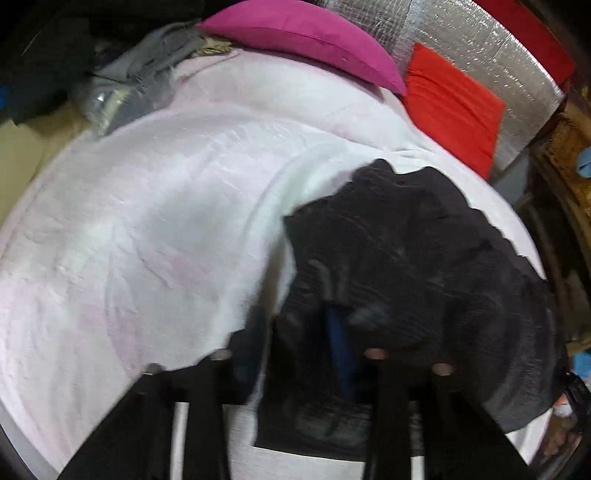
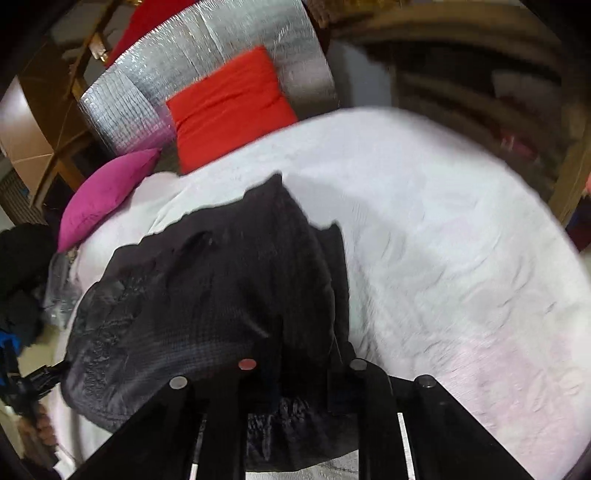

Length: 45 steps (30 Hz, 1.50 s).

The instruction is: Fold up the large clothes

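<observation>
A large black textured garment (image 1: 406, 258) lies crumpled on a white and pale pink bed cover (image 1: 147, 221). In the left wrist view its near edge hangs over my left gripper (image 1: 295, 314), whose fingertips are buried in the cloth with a fold pinched between them. In the right wrist view the same garment (image 2: 207, 295) spreads to the left, and my right gripper (image 2: 303, 369) is shut on a bunched fold at its near right corner. Both views are blurred.
A magenta pillow (image 1: 306, 33) and a red pillow (image 1: 450, 107) lean on a silver foil headboard (image 1: 480, 48) at the far end. Grey clothes (image 1: 147, 66) are heaped at the bed's far left. A wide stretch of bed cover (image 2: 443, 240) shows right of the garment.
</observation>
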Each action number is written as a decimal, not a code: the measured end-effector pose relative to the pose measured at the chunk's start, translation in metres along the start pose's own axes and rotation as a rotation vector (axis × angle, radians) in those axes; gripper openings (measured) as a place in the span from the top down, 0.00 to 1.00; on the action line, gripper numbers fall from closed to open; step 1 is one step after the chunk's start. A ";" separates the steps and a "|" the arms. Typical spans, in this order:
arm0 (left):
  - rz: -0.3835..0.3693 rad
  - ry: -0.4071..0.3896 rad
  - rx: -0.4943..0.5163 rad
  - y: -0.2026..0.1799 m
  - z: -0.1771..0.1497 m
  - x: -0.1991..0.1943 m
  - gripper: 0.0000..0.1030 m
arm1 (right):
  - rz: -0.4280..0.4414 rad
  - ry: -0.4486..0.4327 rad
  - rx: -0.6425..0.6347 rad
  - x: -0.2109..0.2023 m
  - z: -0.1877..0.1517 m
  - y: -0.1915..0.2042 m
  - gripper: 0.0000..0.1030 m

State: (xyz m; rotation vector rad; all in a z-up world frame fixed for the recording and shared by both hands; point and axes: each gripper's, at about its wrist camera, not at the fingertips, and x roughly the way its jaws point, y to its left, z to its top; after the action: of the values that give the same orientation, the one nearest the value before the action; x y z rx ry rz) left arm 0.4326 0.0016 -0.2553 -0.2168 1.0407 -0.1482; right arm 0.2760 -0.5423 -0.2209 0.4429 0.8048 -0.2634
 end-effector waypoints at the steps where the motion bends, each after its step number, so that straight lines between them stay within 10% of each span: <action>1: 0.008 -0.009 0.008 -0.003 0.000 -0.003 0.70 | -0.013 -0.021 -0.011 -0.005 0.000 0.003 0.84; 3: 0.026 -0.018 0.036 -0.008 -0.001 -0.006 0.68 | -0.050 -0.055 -0.038 -0.009 0.000 0.007 0.84; 6: 0.066 0.005 0.016 -0.002 -0.001 -0.002 0.31 | -0.110 0.025 -0.034 0.017 -0.005 -0.001 0.84; 14: 0.055 0.026 0.040 0.001 -0.005 0.003 0.30 | 0.015 0.093 0.174 0.022 0.000 -0.030 0.77; 18: 0.069 0.008 0.035 -0.001 -0.011 -0.007 0.30 | 0.067 0.024 0.272 -0.003 0.001 -0.045 0.17; 29: 0.177 -0.198 0.069 -0.005 -0.054 -0.069 0.30 | 0.288 -0.180 0.339 -0.085 -0.031 -0.044 0.17; 34: 0.195 -0.253 0.142 -0.022 -0.062 -0.074 0.30 | 0.331 -0.094 0.219 -0.073 -0.037 -0.003 0.33; 45: 0.277 -0.271 0.232 -0.045 -0.060 -0.060 0.30 | 0.318 -0.019 0.240 -0.033 -0.031 0.023 0.33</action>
State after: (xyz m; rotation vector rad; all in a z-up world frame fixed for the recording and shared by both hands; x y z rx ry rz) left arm 0.3494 -0.0347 -0.2233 0.1169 0.7669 0.0122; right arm 0.2435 -0.5050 -0.2089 0.7842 0.6750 -0.0676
